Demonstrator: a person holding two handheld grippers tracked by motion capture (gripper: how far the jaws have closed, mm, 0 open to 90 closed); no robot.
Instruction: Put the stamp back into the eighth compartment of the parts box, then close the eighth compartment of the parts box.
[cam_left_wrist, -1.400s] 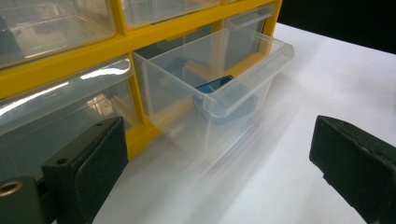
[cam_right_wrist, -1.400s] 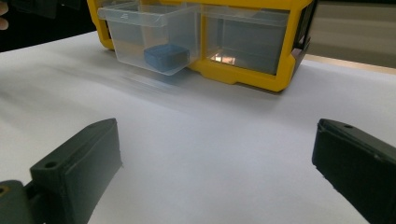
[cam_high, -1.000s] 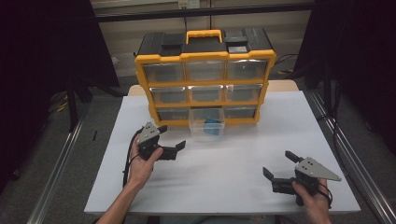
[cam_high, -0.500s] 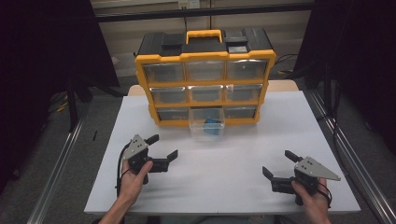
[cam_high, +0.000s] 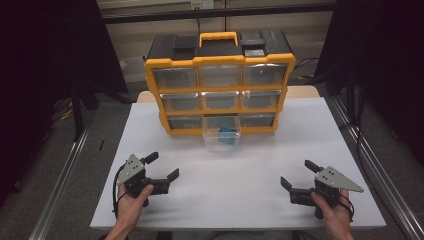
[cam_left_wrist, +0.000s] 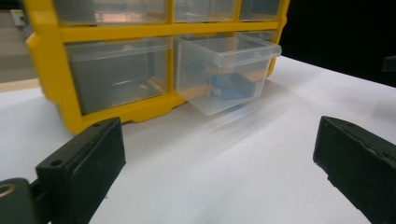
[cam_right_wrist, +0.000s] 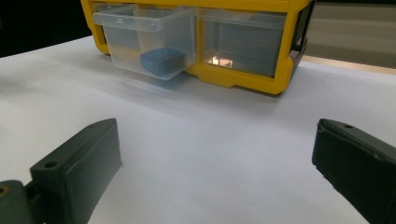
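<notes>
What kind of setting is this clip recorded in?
Probably a lab-style recording bench: a white table framed by metal rails and black curtains, with a yellow drawer organizer as the prop.

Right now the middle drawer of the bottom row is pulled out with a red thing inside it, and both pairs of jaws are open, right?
Nearly. The thing inside the pulled-out drawer is blue, not red, as the right gripper view shows. The rest holds: it is the bottom row's middle drawer, and both pairs of jaws are open.

White table (cam_high: 240, 165), yellow drawer organizer (cam_high: 220, 82)
</notes>
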